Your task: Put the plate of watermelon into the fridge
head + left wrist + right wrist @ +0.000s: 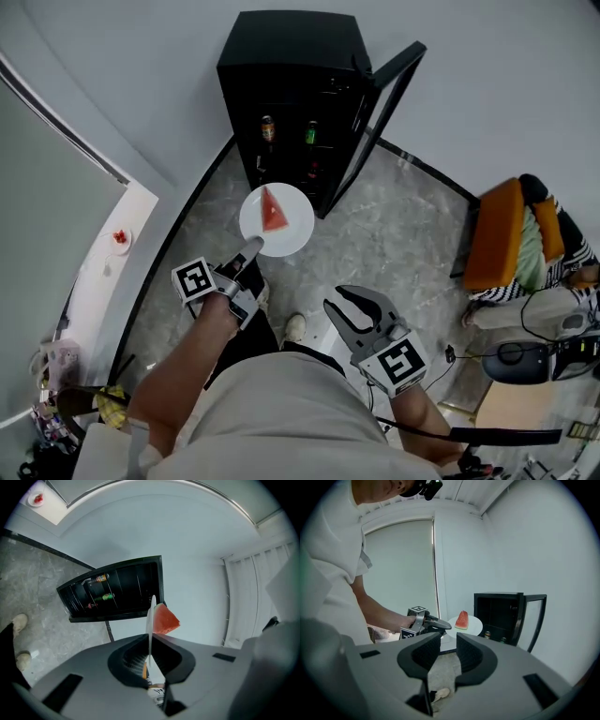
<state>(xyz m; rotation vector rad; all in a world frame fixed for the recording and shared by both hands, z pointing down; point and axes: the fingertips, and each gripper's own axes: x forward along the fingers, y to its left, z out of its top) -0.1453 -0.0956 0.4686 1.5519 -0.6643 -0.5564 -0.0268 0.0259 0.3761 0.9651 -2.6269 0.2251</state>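
Observation:
A white plate (291, 225) carries one red watermelon wedge (272, 210). My left gripper (251, 247) is shut on the plate's near rim and holds it level, just in front of the black mini fridge (281, 56). The fridge door (389, 98) stands open to the right, and bottles (267, 127) show on a shelf inside. In the left gripper view the plate (151, 616) is edge-on between the jaws, with the wedge (165, 619) on its right side. My right gripper (356, 306) is open and empty, low and to the right. In the right gripper view the plate (474, 626) and wedge (462, 619) show before the fridge (499, 616).
An orange chair (497, 234) with striped cushions stands at the right. A white ledge (117, 267) with a small dish (120, 238) runs along the left wall. The person's shoe (294, 327) is on the marble floor (394, 234) below the plate.

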